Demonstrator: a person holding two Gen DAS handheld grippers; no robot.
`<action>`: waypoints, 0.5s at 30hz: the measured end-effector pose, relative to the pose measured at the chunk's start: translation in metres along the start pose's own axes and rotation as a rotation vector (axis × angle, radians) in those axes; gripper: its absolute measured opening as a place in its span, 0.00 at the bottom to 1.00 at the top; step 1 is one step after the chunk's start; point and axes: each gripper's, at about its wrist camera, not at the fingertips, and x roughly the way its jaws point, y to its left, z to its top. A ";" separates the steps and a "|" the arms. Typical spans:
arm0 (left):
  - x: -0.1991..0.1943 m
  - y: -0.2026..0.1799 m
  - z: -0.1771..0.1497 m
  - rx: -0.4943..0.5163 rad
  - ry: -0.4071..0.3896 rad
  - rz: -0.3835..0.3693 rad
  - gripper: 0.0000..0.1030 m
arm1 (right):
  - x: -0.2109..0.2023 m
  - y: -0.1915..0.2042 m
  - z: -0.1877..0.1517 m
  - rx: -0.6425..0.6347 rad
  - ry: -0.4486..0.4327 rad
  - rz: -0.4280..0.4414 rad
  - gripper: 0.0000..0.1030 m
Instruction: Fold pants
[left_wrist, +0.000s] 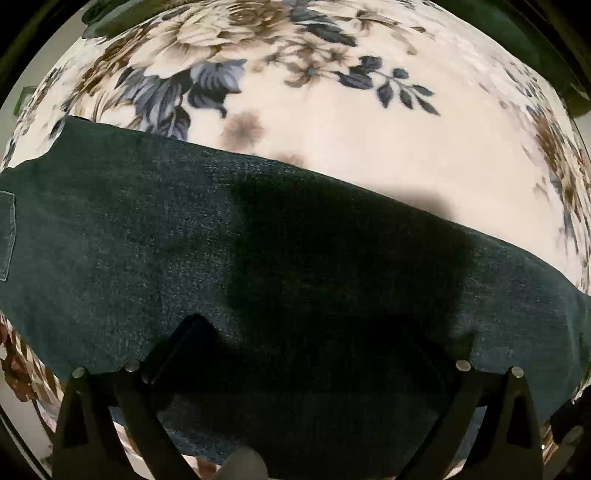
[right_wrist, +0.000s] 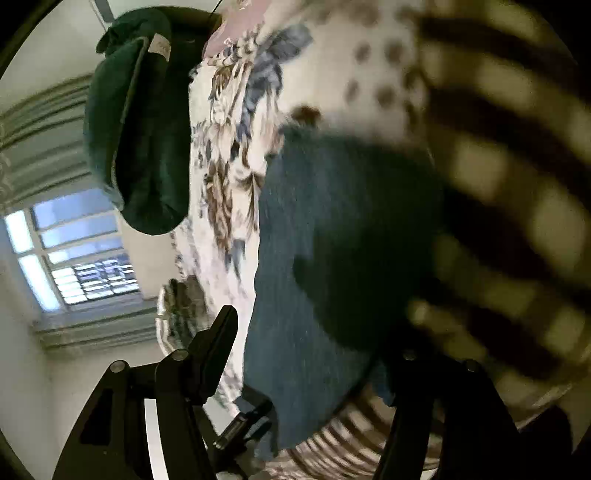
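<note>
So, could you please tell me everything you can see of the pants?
The pants are dark teal-blue denim with a stitched patch pocket at the left edge. They lie flat as one long band across the floral blanket, partly shadowed. The left tongs stand wide open over them, not gripping. The right wrist view shows them blurred.

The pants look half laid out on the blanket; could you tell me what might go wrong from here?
The left gripper hovers open over the pants, so closing here could pinch a crease mid-leg. The right wrist view is blurred and tilted; the right gripper might drag the denim across the floral blanket.
</note>
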 end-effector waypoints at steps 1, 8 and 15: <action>0.000 -0.001 -0.002 0.001 -0.003 0.001 1.00 | 0.007 0.001 0.000 0.000 -0.018 0.010 0.65; -0.003 -0.002 -0.007 -0.002 -0.019 0.017 1.00 | 0.029 0.023 0.011 -0.040 -0.159 -0.032 0.09; -0.041 0.013 0.001 -0.051 -0.046 0.000 1.00 | 0.016 0.104 -0.020 -0.239 -0.208 -0.147 0.07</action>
